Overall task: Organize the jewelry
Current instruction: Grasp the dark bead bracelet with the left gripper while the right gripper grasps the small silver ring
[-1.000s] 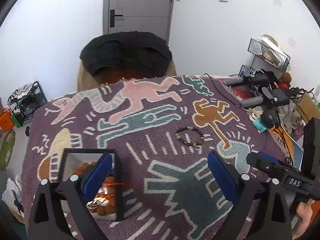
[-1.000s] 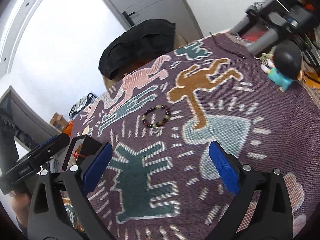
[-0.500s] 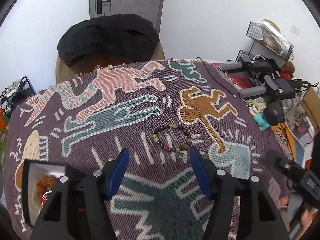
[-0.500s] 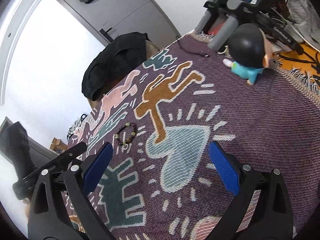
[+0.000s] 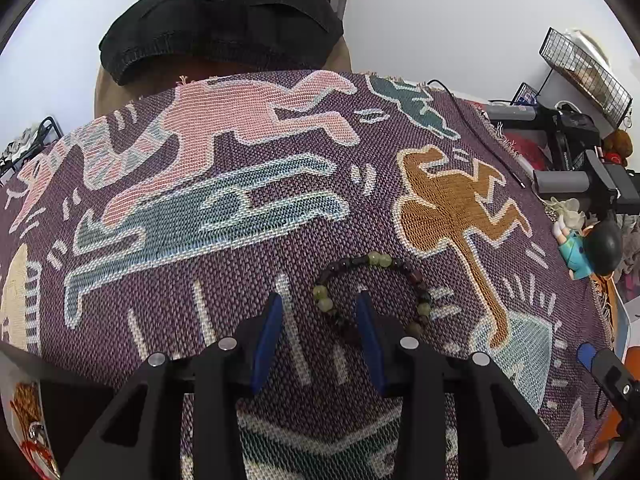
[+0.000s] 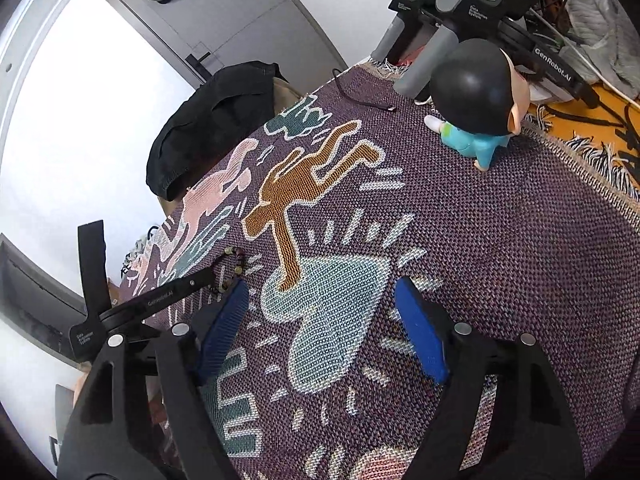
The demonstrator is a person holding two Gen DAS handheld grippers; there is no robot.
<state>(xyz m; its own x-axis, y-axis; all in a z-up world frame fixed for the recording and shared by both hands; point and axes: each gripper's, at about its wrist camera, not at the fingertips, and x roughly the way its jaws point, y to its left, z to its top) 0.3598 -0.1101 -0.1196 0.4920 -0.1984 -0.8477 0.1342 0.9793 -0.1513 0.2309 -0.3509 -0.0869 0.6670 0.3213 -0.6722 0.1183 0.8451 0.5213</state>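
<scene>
A: Since a second ago you've swung the left gripper (image 5: 320,322) away from the box and down over the bead bracelet (image 5: 374,294), and its jaws are closing.

B: On what, exactly?

A: The bracelet lies flat on the woven blanket (image 5: 240,256). Its near-left arc sits between your blue pads (image 5: 269,328), not yet pinched as far as I can see.

B: So what could go wrong?

A: I'd say a pad could catch the weave, or the round beads could roll out and leave you holding nothing.

B: And the right gripper (image 6: 320,332)?

A: Empty over the blanket, jaws narrowing. Keep it clear of the left one.
</scene>
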